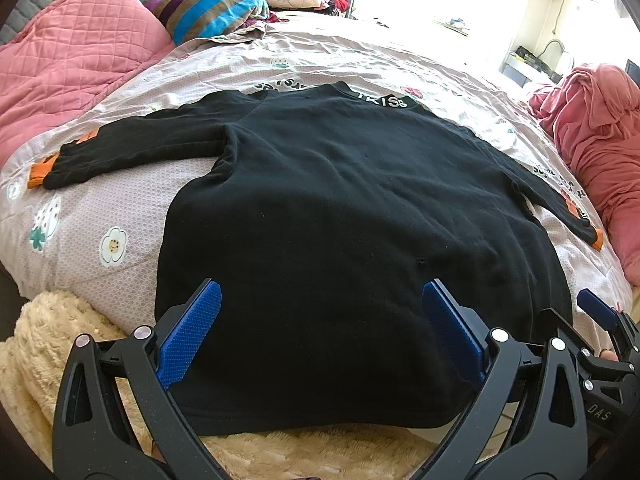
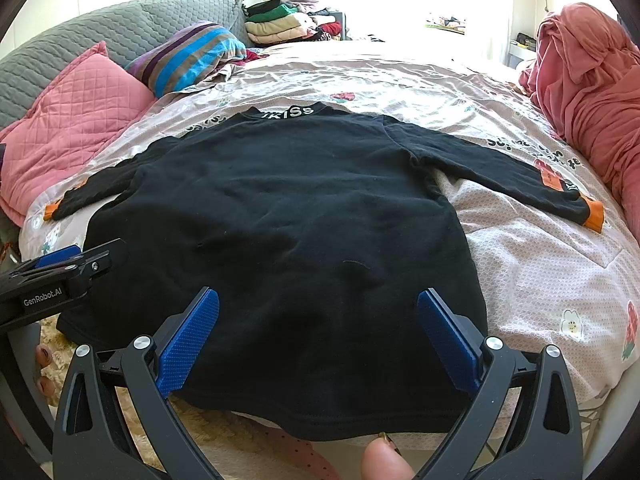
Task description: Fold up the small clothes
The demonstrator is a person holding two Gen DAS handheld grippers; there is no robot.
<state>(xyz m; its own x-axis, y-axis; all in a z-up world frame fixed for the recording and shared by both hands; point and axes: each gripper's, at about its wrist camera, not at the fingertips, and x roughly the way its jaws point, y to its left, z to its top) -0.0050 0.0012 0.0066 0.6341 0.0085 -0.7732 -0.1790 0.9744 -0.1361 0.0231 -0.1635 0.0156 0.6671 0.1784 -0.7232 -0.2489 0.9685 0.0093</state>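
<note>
Both grippers are held low at the near edge of the bed, side by side and pointed across it toward 12 o'clock. The left gripper (image 1: 316,328) is seen with its blue pads (image 1: 188,336) spread wide over the hem; nothing is held between them. The right gripper (image 2: 318,332) is likewise released, its jaws wide apart above the lower part of the garment, and whether the pads touch the cloth cannot be told. In the right wrist view the left gripper is seen from the side at 9 o'clock, and a fingertip (image 2: 386,460) is caught at 6 o'clock.

The black sweatshirt (image 1: 340,216) is laid flat on the flowered bedsheet (image 1: 100,216), collar away at 12 o'clock and hem nearest the grippers. White letters are printed on the collar (image 2: 286,112). The sleeves are spread out toward 9 and 3 o'clock, each ended by an orange cuff (image 2: 594,216). Light wrinkles are seen across the body.

A pink quilted pillow (image 1: 76,52) is set at 10 o'clock, a striped cushion (image 1: 212,4) at 11 o'clock, and a pink blanket (image 2: 588,80) is heaped at 2 o'clock.
</note>
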